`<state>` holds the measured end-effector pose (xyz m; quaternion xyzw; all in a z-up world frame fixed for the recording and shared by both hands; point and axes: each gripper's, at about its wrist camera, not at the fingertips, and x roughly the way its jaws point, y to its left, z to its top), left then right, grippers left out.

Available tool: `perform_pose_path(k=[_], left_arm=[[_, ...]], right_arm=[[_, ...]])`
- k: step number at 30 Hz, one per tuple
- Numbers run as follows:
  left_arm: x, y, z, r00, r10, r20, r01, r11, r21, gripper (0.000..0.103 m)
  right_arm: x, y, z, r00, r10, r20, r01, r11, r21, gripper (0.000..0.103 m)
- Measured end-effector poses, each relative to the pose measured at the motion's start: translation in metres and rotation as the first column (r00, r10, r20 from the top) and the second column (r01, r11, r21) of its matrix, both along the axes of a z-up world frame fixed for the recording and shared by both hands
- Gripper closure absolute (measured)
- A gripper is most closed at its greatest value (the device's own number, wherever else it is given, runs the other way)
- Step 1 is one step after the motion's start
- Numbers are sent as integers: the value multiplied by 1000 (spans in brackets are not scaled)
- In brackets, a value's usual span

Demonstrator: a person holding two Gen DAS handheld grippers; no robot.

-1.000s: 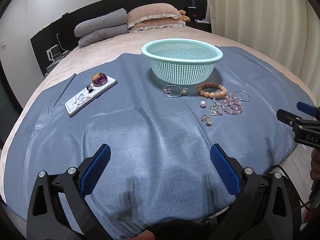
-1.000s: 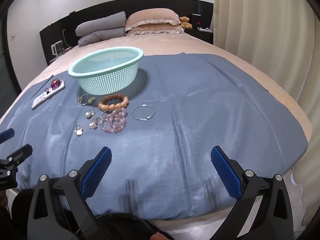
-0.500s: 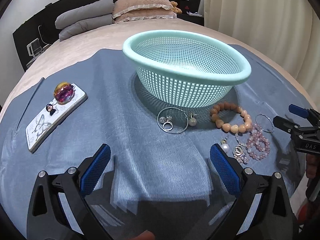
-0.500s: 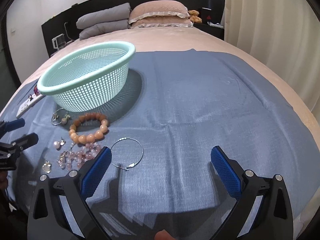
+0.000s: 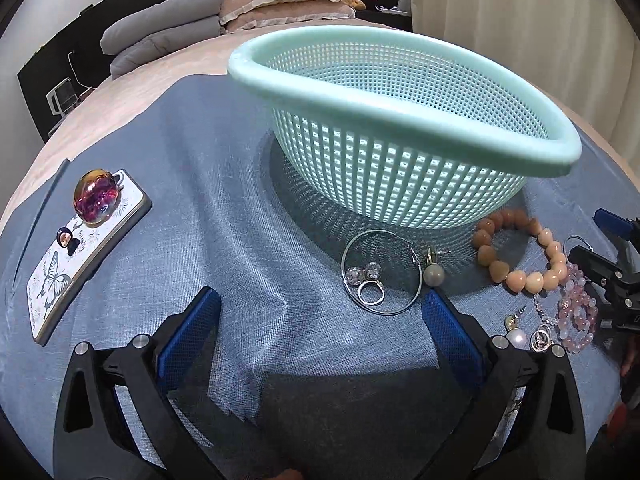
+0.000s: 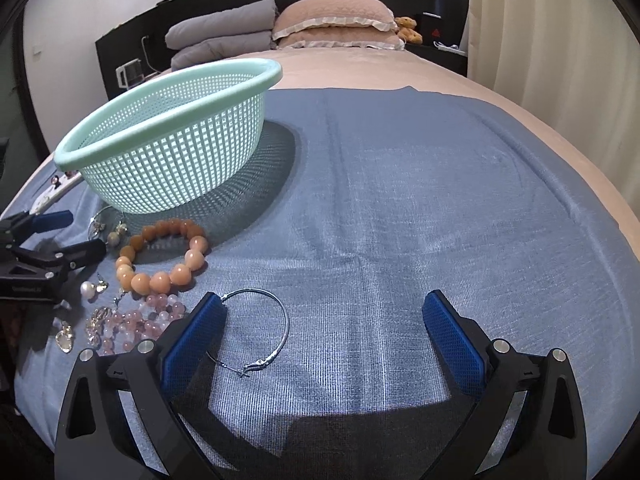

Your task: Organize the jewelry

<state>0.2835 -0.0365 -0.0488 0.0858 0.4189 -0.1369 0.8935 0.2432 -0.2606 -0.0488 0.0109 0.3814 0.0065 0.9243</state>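
Ahead of the wide-spread left claw, the mint basket is sitting, its floor hidden; the right claw is also gaping, its left finger overlapping the hoop.

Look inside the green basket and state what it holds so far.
The basket shows only bare mesh on its far inner wall; no jewelry is visible in it. Its near wall hides the bottom in both views, so the floor cannot be checked. The bracelets lie outside on the cloth.

mint-green mesh basket, blue cloth, peach bead bracelet, pink bead bracelet, butterfly-patterned white phone case.
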Motion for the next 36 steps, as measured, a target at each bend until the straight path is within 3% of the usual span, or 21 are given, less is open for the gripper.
perform_pose_path(k=[6, 8, 10, 11, 16, 19, 22, 25, 36], left_arm=[[0, -3, 5, 1000, 2, 7, -2, 1000, 18, 4], [4, -3, 7, 1000, 3, -1, -3, 1000, 11, 5], [4, -7, 10, 1000, 1, 13, -2, 1000, 28, 12], [3, -9, 12, 1000, -4, 22, 4, 999, 39, 17], [5, -11, 16, 999, -11, 41, 9, 998, 57, 38], [5, -5, 19, 998, 5, 60, -10, 996, 84, 67], [6, 2, 17, 998, 11, 64, -18, 994, 108, 81], [10, 10, 19, 999, 12, 44, -15, 997, 72, 84], [10, 16, 29, 1000, 6, 28, -6, 1000, 10, 99]], right_arm=[[-5, 5, 0, 1000, 7, 5, -7, 999, -38, 8], [-6, 7, 1, 1000, 29, 6, -29, 999, -37, 16], [-11, 12, 2, 998, 61, 16, -60, 997, -52, 35], [-12, 13, 2, 997, 69, 18, -68, 996, -60, 39], [-18, 12, 5, 997, 58, 42, -55, 996, -77, 76], [-21, 7, 8, 997, 61, 49, -58, 997, -58, 89], [-18, 5, 11, 997, 66, 46, -64, 997, -48, 94], [-17, -2, 14, 997, 67, 42, -67, 998, -6, 99], [-25, -12, 24, 996, 75, 52, -78, 996, 43, 101]])
